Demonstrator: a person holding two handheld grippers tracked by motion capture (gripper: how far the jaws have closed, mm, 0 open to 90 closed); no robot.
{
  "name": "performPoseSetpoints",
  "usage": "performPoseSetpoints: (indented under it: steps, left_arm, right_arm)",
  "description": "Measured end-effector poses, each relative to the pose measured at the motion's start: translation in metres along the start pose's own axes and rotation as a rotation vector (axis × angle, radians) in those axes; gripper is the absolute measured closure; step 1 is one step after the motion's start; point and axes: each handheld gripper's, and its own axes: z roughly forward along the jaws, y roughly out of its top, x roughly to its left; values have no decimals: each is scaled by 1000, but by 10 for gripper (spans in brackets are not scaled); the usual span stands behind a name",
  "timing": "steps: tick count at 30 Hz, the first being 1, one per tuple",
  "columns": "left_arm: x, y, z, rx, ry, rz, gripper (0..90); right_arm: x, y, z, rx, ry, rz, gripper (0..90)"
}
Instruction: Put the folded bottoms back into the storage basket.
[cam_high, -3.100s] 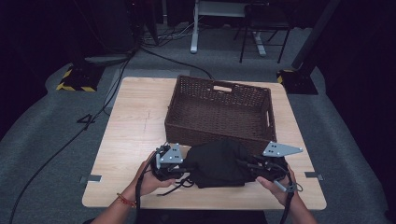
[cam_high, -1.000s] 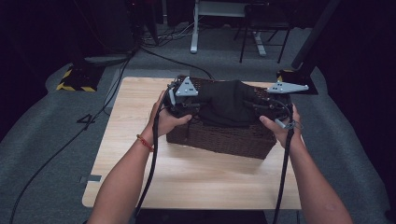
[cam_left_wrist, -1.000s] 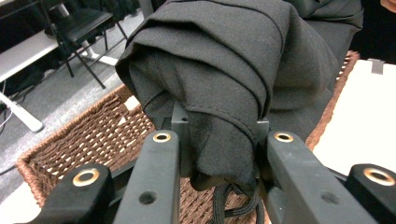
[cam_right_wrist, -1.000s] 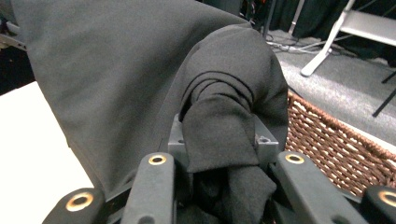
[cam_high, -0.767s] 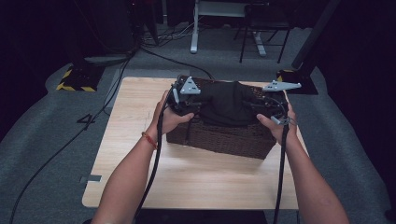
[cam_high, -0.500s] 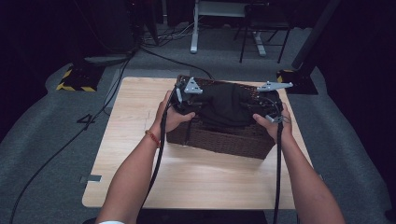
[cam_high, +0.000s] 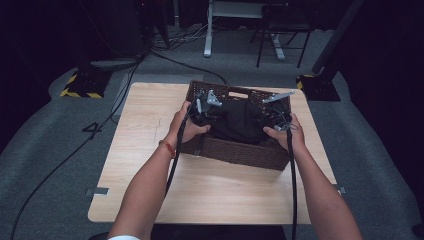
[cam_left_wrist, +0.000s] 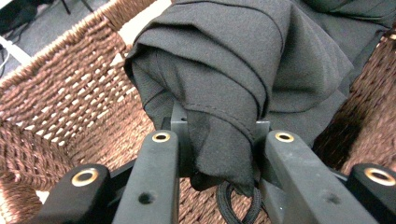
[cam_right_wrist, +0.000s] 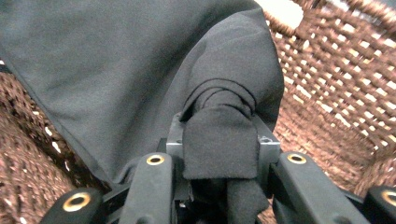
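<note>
- The left gripper (cam_high: 206, 106) and the right gripper (cam_high: 274, 116) hold a folded black garment (cam_high: 239, 120) between them, low inside the brown wicker basket (cam_high: 235, 152).
- In the left gripper view the jaws are clamped on a thick fold of the black garment (cam_left_wrist: 219, 88); in the right gripper view the jaws are pressed together on a rolled end of the same cloth (cam_right_wrist: 219, 140).
- The step seems to be the laying of the garment into the basket. To do it well, I think both grippers should go down level until the cloth rests on the bottom, and let go only then, so the fold does not open.
- The basket stands on a light wooden table (cam_high: 150, 125), toward 12 o'clock of its top.
- At 12 o'clock beyond the table there is grey carpet (cam_high: 60, 150) with cables and the legs of a desk (cam_high: 207, 30); the room is dark.
</note>
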Motion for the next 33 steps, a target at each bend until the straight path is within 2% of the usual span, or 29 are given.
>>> performPoseSetpoints:
  steps: [4,7,10,14,15,18,23,25,26,27,28,29,33]
  left_arm:
    - [-2,-2,5,28,4,9,736]
    - [-2,-4,9,54,-4,-3,734]
    - [-2,-5,12,70,-5,-1,728]
    - [-1,-8,14,107,23,-7,711]
    - [0,-10,15,119,23,-10,695]
    - [1,-10,15,119,35,-19,671]
    - [4,-12,13,130,47,-45,560]
    - [7,-14,9,114,43,-81,511]
    - [7,-14,9,114,43,-81,470]
    - [9,-16,6,101,60,-107,412]
    - [9,-16,6,101,60,-107,405]
    - [11,-17,1,79,60,-114,370]
    - [13,-19,-7,58,60,-128,268]
  right_arm:
    - [-1,-2,4,23,3,8,681]
    - [-3,-4,9,52,2,18,676]
    - [-2,-4,12,73,-3,6,653]
    - [-2,-4,13,90,-23,3,630]
    - [-2,-4,13,93,-35,7,591]
    - [-2,-4,13,93,-43,10,572]
    - [-4,-4,10,66,-46,18,502]
    - [-5,-4,7,51,-57,25,449]
    - [-5,-4,7,51,-57,25,449]
    - [-6,-4,5,38,-56,28,408]
    - [-6,-4,5,38,-56,28,408]
    - [-6,-4,2,26,-59,23,362]
    - [-4,-4,-5,-5,-62,3,327]
